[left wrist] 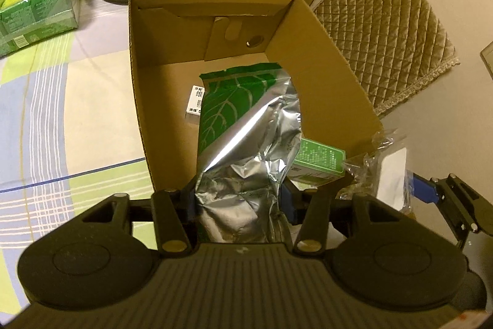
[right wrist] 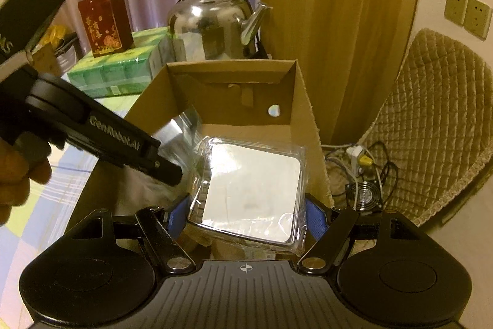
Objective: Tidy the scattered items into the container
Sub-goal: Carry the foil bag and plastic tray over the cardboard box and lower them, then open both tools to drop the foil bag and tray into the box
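Left gripper (left wrist: 240, 199) fingers clamp a green-silver foil pouch (left wrist: 246, 144) hanging into the cardboard box (left wrist: 323, 76); right gripper (right wrist: 246, 215) fingers grip a plastic-wrapped white square item (right wrist: 255, 184) over the box's near edge.

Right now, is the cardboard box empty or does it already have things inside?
Not empty. Inside the cardboard box lie a small white box and a green box; the foil bag hangs into it.
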A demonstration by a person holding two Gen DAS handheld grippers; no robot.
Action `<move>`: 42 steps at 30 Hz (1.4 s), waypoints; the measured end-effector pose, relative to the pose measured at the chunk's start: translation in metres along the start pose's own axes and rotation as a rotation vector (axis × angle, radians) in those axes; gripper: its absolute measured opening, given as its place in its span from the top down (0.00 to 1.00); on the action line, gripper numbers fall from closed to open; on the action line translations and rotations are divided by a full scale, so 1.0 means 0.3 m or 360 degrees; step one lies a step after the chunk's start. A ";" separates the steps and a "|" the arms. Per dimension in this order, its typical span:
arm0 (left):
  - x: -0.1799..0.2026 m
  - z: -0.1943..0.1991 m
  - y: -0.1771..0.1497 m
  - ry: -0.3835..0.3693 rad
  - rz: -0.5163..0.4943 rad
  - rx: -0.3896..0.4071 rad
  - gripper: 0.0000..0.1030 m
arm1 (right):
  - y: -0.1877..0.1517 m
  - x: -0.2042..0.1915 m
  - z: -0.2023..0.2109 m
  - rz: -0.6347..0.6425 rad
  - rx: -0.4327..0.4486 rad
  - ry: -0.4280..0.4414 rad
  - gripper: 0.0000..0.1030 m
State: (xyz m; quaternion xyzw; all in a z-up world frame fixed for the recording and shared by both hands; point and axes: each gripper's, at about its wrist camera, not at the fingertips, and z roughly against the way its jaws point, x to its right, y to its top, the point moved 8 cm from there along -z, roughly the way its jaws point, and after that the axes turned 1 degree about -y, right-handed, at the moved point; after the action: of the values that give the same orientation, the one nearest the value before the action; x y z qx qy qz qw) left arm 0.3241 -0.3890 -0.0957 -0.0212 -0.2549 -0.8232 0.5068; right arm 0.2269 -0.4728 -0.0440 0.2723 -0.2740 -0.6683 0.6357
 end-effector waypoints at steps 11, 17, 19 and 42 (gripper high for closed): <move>0.003 0.129 0.027 0.0007 -0.0101 0.0132 0.52 | 0.004 -0.032 0.006 0.0026 -0.0008 0.0006 0.29; -0.020 0.207 0.004 0.0008 -0.0123 0.0193 0.52 | 0.002 -0.049 -0.028 0.0025 -0.0043 0.0014 0.29; -0.033 0.232 -0.006 0.0002 -0.0124 0.0212 0.52 | -0.001 -0.054 -0.046 0.0024 -0.0059 0.0014 0.29; -0.171 0.291 -0.128 0.0046 -0.0163 0.0239 0.50 | 0.005 -0.093 -0.127 0.0015 -0.0120 0.0028 0.19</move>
State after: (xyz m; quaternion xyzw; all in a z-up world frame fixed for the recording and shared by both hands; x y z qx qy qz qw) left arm 0.2972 -0.2946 -0.0502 0.0419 -0.3092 -0.8270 0.4678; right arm 0.2564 -0.4457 -0.0693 0.2528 -0.2441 -0.6728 0.6510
